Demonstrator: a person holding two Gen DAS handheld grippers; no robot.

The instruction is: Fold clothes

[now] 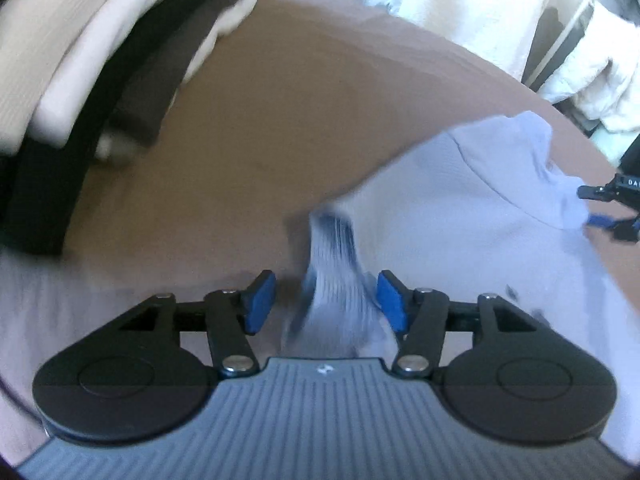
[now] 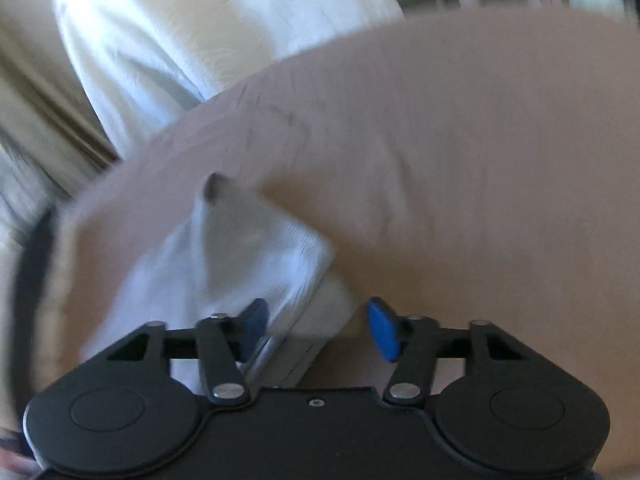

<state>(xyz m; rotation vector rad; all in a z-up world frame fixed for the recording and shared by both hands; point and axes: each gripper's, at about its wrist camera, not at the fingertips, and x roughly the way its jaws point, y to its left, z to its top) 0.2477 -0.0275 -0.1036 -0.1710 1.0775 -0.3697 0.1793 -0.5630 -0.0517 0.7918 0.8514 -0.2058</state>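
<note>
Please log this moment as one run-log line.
task: fold clothes | left hand-held gripper: open around shirt | right hand-held gripper: open at shirt edge | surface: bed

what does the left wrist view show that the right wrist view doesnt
Only the left wrist view shows the stack of folded clothes and the right gripper at the far end of the lilac shirt. Only the right wrist view shows that gripper's own fingers apart around the shirt's edge. Both show the shirt on the brown cover, with the left gripper open too.
</note>
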